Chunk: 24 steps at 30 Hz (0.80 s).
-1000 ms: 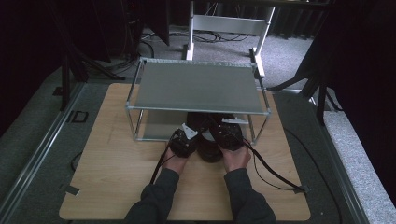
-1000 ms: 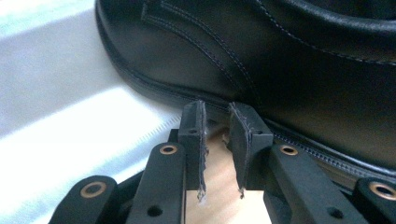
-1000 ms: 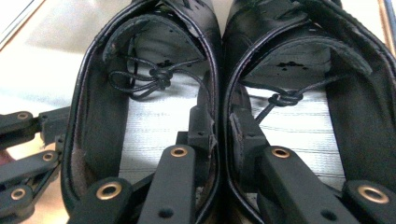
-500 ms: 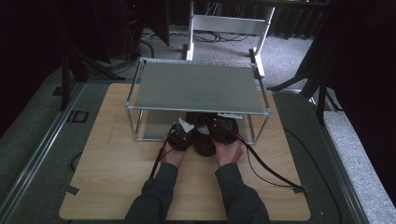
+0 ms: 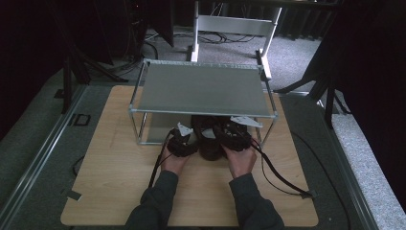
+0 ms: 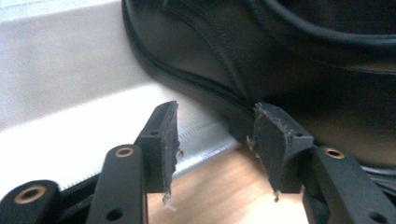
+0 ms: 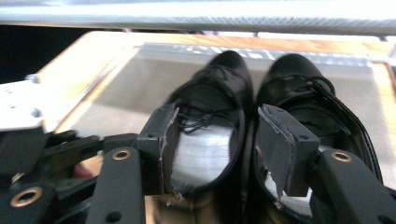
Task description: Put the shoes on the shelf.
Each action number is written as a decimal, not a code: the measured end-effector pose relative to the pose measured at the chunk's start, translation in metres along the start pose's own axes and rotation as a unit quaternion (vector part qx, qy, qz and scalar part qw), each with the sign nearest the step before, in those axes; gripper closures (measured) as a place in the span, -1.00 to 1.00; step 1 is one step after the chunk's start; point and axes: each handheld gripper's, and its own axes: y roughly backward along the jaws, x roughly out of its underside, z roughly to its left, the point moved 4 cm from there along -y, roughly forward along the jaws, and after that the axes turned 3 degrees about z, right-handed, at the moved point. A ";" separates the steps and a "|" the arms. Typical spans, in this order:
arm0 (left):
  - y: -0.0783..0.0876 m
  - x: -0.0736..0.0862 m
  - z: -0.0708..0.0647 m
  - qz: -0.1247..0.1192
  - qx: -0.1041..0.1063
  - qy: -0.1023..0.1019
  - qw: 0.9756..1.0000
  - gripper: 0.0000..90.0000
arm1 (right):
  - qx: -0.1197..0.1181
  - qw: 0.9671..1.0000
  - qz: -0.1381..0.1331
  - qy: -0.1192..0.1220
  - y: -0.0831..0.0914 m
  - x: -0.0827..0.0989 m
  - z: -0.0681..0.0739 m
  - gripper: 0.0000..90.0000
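Both grippers have pushed forward over the last second: they sat on open tabletop in front of the rack (image 5: 203, 88), now they are right at its front edge with the pair of black shoes (image 5: 209, 139) sliding in onto the lower shelf (image 7: 121, 88). Looks like stowing the pair under the rack, and it reads as mostly done: toes are well under the top shelf, heels still poke out past the front edge. Left gripper (image 6: 215, 140) is off the shoe, jaws apart with wood and shelf lip visible between them, its right pad against or just beside the left shoe's (image 6: 261, 60) heel sole, so it's nudging, not gripping. Right gripper (image 7: 212, 149): jaws wide apart, straddling the inner heel walls of the two shoes, the right shoe (image 7: 303, 98) close beside the left; pads look loose rather than pinched, but contact there is hard to judge. Obstacles: the rack's front crossbar (image 7: 196, 21) runs low over the shoes, so the grippers have little headroom to follow further in; the front right post (image 5: 274, 125) is close beside the right hand (image 5: 239, 158). Cables (image 5: 277, 175) trail behind the rack front across the table (image 5: 105, 158), clear of the shoes.
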 end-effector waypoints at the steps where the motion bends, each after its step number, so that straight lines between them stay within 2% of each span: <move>1: 0.003 0.001 -0.002 -0.002 0.003 -0.002 1.000 0.07 | -0.011 1.000 -0.002 -0.003 0.004 0.002 -0.002 0.02; 4: 0.011 0.004 -0.007 -0.008 0.017 -0.006 1.000 -0.01 | -0.025 1.000 -0.011 0.000 0.017 0.006 -0.010 0.00; 7: 0.019 0.007 -0.012 -0.016 0.032 -0.005 0.999 -0.08 | -0.021 0.999 -0.017 0.019 0.028 0.012 -0.018 -0.01; 11: 0.027 0.010 -0.021 -0.028 0.056 -0.006 0.998 -0.17 | -0.004 0.999 -0.014 0.045 0.037 0.024 -0.030 -0.08; 14: 0.029 0.011 -0.026 -0.026 0.067 -0.014 0.997 -0.27 | 0.008 0.999 -0.001 0.054 0.036 0.040 -0.041 -0.16; 16: 0.028 0.011 -0.029 -0.023 0.066 -0.019 0.997 -0.36 | 0.015 0.998 0.010 0.053 0.032 0.049 -0.048 -0.18; 21: 0.021 0.010 -0.036 -0.012 0.072 -0.028 0.997 -0.46 | 0.017 0.998 0.035 0.055 0.019 0.066 -0.058 -0.24; 24: 0.017 0.009 -0.040 -0.010 0.076 -0.030 0.997 -0.47 | 0.008 0.998 0.041 0.045 0.014 0.073 -0.061 -0.26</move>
